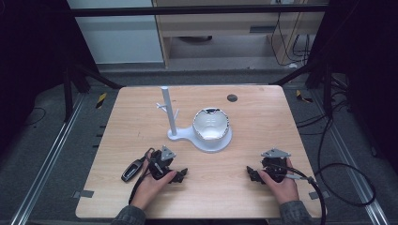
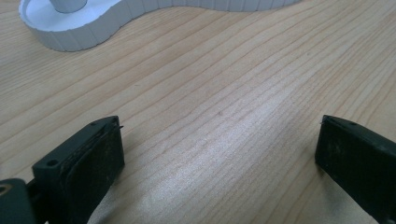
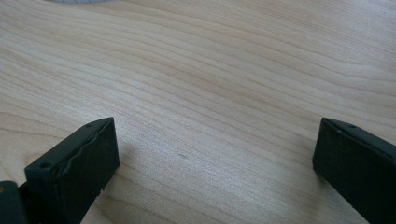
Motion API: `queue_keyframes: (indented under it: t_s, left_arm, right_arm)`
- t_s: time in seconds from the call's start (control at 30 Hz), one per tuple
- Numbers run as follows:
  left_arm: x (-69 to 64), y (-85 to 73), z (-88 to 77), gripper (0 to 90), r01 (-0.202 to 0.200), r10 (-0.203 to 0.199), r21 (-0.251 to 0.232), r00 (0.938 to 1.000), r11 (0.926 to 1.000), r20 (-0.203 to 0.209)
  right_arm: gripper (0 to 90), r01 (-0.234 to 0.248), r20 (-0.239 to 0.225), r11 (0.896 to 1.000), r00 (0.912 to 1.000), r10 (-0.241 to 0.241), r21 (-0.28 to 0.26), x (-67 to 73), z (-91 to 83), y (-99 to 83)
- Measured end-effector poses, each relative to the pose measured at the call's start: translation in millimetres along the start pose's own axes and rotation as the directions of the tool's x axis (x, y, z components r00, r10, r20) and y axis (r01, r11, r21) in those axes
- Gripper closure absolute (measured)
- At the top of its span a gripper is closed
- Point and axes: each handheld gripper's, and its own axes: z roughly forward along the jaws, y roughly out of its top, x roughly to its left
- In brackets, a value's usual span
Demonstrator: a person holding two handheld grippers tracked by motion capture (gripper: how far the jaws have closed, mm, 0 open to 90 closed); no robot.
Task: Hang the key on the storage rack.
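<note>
No writing is legible. Left claw (image 1: 180, 175) and right claw (image 1: 253, 174) rest wide and empty on the bench (image 1: 253, 126), lower frame; white cup (image 1: 211, 123) on its stand (image 1: 178, 133) at centre, black remote (image 1: 132, 169) lower left.

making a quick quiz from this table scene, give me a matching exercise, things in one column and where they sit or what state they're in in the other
Things:
1. cup
2. white stand
3. black remote
4. left hand-held gripper

Places or states:
A. lying near the table's left edge
B. resting on the stand's round tray
C. jaws open, nothing between them
D. upright post with pegs, mid-table

Pairs: 1-B, 2-D, 3-A, 4-C
</note>
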Motion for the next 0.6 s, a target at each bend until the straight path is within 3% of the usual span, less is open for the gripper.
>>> queue_keyframes:
  t_s: [0.17, 0.27, 0.47, 0.5, 0.6]
  left_arm:
    - [-0.5, 0.1, -1.0, 2.8, -0.012, 0.012, -0.004, 0.9999, 0.9999, 0.008]
    - [0.4, 3.8, -4.6, 5.6, -0.004, 0.004, -0.001, 0.9991, 1.0000, 0.041]
    - [12.2, 27.4, -27.7, 8.1, -0.058, 0.058, 0.040, 0.9983, 0.9975, 0.006]
    - [18.2, 35.9, -36.4, 8.5, -0.079, 0.081, 0.064, 0.9960, 0.9948, -0.036]
    - [29.8, 45.9, -46.9, 9.1, -0.085, 0.091, 0.107, 0.9942, 0.9906, -0.056]
  right_arm:
    - [0.7, 0.000, 0.001, 1.000, 1.0000, 0.000, 0.001, 0.0, -0.1, 0.0]
    - [0.7, 0.003, -0.002, 1.000, 1.0000, -0.003, 0.000, 0.0, -0.1, -0.2]
    - [0.7, 0.007, -0.006, 1.000, 1.0000, -0.007, 0.001, 0.0, -0.4, -0.6]
    - [0.8, 0.010, -0.007, 1.000, 0.9999, -0.010, 0.000, -0.2, -0.4, -0.6]
    - [0.7, 0.015, -0.008, 1.000, 0.9999, -0.015, -0.001, -0.5, -0.4, -0.8]
